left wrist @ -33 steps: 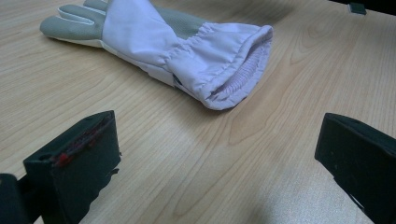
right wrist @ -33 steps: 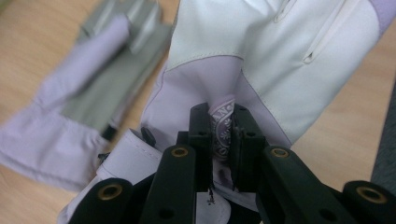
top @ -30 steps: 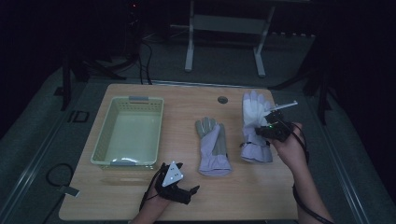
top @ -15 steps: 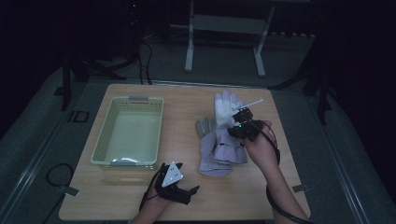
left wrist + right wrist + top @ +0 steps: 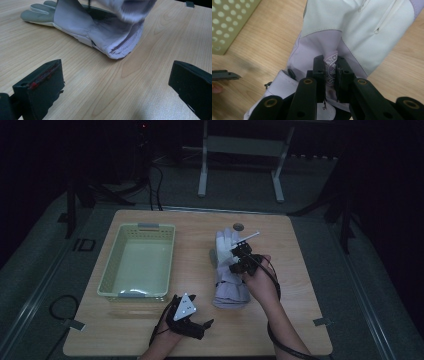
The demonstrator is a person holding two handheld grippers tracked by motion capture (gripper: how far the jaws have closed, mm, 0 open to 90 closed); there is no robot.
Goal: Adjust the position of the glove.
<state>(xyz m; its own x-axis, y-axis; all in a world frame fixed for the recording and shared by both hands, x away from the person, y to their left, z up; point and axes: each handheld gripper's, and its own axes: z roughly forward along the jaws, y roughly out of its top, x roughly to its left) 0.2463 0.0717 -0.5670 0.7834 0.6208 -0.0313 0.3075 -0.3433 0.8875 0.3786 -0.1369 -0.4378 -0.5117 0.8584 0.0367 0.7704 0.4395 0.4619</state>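
Near the counter's (image 5: pixel 150 335) left edge sits a perforated pale-green plastic basket (image 5: pixel 137 265), rigid and empty. At the front edge the left hand-held gripper (image 5: pixel 200 326) rests with jaws wide apart, holding nothing. Since a second ago the right hand-held gripper (image 5: pixel 239 254), pinched on the white glove (image 5: pixel 226 242), has carried it leftward over the lavender-grey glove (image 5: pixel 231 292); soft, limp fabric, apparently being stacked as a pair.

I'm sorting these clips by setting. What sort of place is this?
Probably a lab or studio set up for recording, not a home: a lone wooden table on grey floor in a dark room, a metal stand behind it, and cables trailing on the floor.
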